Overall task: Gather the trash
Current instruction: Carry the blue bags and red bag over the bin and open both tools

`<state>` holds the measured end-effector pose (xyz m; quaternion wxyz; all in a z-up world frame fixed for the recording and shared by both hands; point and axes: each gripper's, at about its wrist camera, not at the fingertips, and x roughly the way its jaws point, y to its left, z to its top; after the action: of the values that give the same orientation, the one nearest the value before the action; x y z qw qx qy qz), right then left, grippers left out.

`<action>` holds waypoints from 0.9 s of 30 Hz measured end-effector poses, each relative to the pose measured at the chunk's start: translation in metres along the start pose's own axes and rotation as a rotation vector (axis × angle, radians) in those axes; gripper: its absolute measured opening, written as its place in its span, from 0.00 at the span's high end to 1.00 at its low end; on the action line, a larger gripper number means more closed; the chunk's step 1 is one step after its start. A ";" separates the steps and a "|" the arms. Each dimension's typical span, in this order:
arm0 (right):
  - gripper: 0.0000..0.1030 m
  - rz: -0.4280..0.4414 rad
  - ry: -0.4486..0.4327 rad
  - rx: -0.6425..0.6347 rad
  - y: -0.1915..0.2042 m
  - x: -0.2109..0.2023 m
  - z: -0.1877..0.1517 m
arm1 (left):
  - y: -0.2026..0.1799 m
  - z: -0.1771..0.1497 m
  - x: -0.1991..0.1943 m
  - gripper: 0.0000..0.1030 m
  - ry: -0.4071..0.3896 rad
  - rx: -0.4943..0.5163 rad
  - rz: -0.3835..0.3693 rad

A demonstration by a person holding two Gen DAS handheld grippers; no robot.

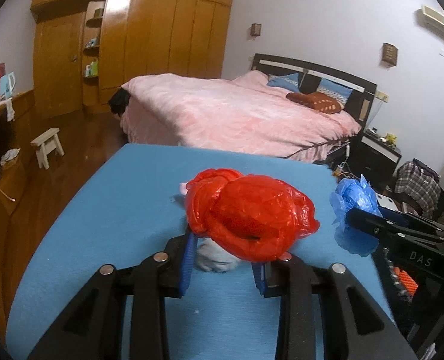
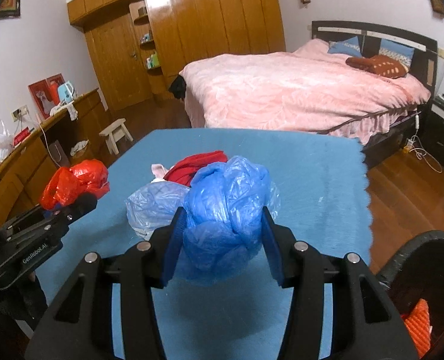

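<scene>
Two grippers: left (image 1: 224, 258), right (image 2: 223, 240). Three plastic bags: red (image 1: 251, 210), blue (image 2: 227, 210), pale clear (image 2: 153, 207). One bed (image 2: 296, 96), one stool (image 2: 117, 135), one blue table (image 2: 311, 180).

Crumpled bag (image 2: 227, 219) held between right fingers (image 2: 174, 240) above surface (image 2: 311, 180); second bag (image 2: 153, 207) at 9 o'clock; cloth (image 2: 198, 165) at 12; bed (image 2: 296, 96) behind surface.
</scene>
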<state>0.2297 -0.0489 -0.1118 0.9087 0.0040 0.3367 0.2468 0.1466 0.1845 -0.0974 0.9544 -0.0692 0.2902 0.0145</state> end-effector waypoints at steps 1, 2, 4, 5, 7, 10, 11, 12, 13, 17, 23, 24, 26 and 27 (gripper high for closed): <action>0.54 -0.005 -0.005 0.005 -0.003 -0.006 -0.001 | -0.005 0.001 -0.001 0.69 -0.003 0.005 -0.005; 0.54 -0.012 -0.011 0.012 -0.007 -0.012 -0.002 | -0.009 0.002 -0.002 0.69 -0.005 0.009 -0.010; 0.54 -0.026 -0.023 0.024 -0.015 -0.026 -0.004 | -0.020 0.004 -0.005 0.69 -0.011 0.020 -0.027; 0.54 -0.033 -0.027 0.028 -0.018 -0.031 -0.005 | -0.026 0.005 -0.006 0.69 -0.014 0.026 -0.037; 0.54 -0.045 -0.036 0.039 -0.024 -0.041 -0.007 | -0.035 0.007 -0.008 0.69 -0.015 0.036 -0.053; 0.54 -0.069 -0.049 0.056 -0.038 -0.057 -0.012 | -0.052 0.007 -0.011 0.69 -0.020 0.051 -0.077; 0.54 -0.078 -0.053 0.063 -0.043 -0.063 -0.014 | -0.058 0.008 -0.012 0.69 -0.022 0.056 -0.087; 0.54 -0.087 -0.059 0.069 -0.048 -0.069 -0.016 | -0.064 0.008 -0.013 0.69 -0.024 0.060 -0.097; 0.54 -0.093 -0.063 0.072 -0.051 -0.073 -0.017 | -0.069 0.008 -0.014 0.69 -0.026 0.065 -0.105; 0.54 -0.127 -0.082 0.091 -0.070 -0.097 -0.025 | -0.098 0.007 -0.015 0.69 -0.027 0.091 -0.147; 0.54 -0.181 -0.107 0.119 -0.096 -0.128 -0.038 | -0.141 0.004 -0.017 0.69 -0.026 0.136 -0.223; 0.54 -0.189 -0.110 0.124 -0.101 -0.133 -0.040 | -0.146 0.003 -0.019 0.69 -0.027 0.142 -0.232; 0.54 -0.209 -0.115 0.139 -0.111 -0.142 -0.046 | -0.161 0.001 -0.020 0.69 -0.026 0.160 -0.261; 0.54 -0.220 -0.117 0.146 -0.117 -0.147 -0.048 | -0.166 0.000 -0.020 0.69 -0.025 0.165 -0.271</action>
<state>0.1560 -0.2253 -0.0797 0.9456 0.0476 0.2986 0.1199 0.1412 0.0200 -0.0656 0.9535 -0.0290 0.2666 -0.1374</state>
